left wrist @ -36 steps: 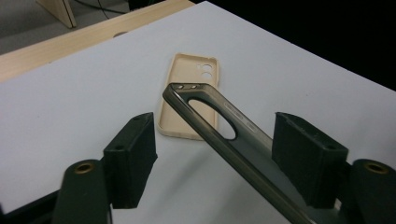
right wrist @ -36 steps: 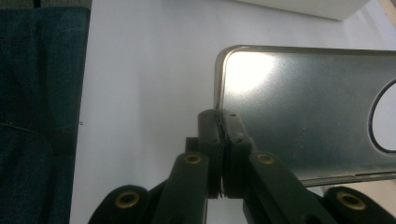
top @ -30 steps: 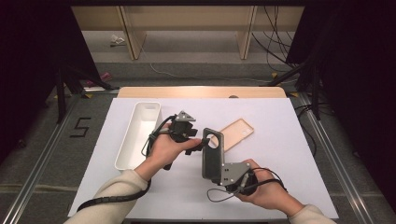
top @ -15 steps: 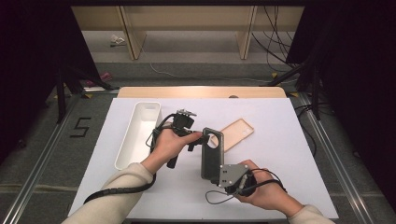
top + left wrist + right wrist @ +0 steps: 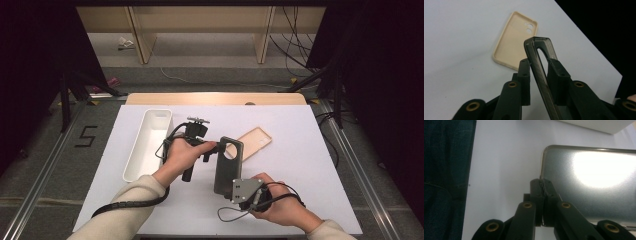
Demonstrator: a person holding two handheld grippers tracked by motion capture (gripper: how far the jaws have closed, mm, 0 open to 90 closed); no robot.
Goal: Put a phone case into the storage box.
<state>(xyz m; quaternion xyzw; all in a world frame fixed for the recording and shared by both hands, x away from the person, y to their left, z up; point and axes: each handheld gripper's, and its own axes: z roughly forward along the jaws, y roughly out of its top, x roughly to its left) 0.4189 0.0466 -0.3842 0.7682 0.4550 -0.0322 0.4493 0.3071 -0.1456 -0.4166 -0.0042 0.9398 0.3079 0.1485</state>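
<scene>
At centre frame the dark grey translucent phone case [image 5: 228, 167] stands upright, its lower corner clamped in the right gripper [image 5: 543, 192] while the left gripper [image 5: 539, 72], jaws just closing, straddles its top edge, so I judge the two-handed hold nearly complete, placement remaining.

Laboratory recording station: white-topped bench [image 5: 310, 165] framed by metal floor rails [image 5: 47, 165], black camera-stand legs [image 5: 64, 102], loose black cables [image 5: 295, 35], and a floor marking "5" [image 5: 86, 136].
</scene>
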